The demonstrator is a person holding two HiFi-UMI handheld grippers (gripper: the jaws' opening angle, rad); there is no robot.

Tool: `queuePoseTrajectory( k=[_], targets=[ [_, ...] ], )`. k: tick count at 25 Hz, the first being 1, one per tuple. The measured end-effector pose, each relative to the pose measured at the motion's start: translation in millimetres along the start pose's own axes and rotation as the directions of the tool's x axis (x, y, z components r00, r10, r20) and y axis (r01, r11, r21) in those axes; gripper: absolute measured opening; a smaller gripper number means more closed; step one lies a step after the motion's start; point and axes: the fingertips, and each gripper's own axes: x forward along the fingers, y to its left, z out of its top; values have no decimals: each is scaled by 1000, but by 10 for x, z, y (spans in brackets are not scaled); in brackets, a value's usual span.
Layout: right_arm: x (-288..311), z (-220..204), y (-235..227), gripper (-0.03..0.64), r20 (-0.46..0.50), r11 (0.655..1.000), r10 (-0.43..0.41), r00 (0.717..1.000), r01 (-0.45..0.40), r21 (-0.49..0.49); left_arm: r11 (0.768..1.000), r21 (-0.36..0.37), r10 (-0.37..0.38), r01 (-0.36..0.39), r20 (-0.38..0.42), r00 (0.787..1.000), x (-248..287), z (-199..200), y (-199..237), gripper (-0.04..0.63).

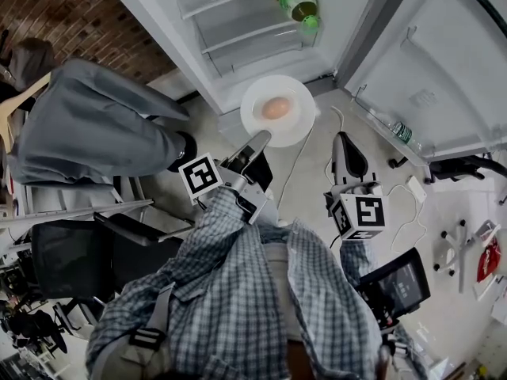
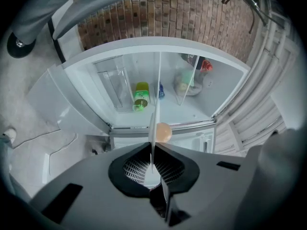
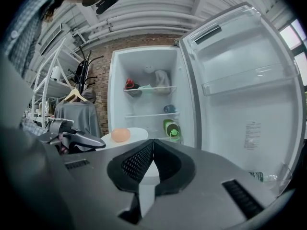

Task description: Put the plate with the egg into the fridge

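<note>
A white plate with a brown egg on it is held out level in front of the open fridge, just below its lowest shelf. My left gripper is shut on the plate's near rim. In the left gripper view the plate shows edge-on between the jaws, with the egg beyond them. My right gripper hangs to the right of the plate, shut and holding nothing. In the right gripper view, the plate, the egg and the left gripper appear at the left.
A green bottle lies on a fridge shelf, with other items on the higher shelves. The fridge door stands open to the right. To the left are a grey jacket and a black chair. Cables lie on the floor.
</note>
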Motion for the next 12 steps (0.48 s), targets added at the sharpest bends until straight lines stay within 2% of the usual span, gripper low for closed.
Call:
queuePoseTrajectory(
  k=[12],
  targets=[
    [728,115,152,8,2,999,38,999,-38,-24,1000,-7,-7,7,9,1000,237,536,40,18]
  ],
)
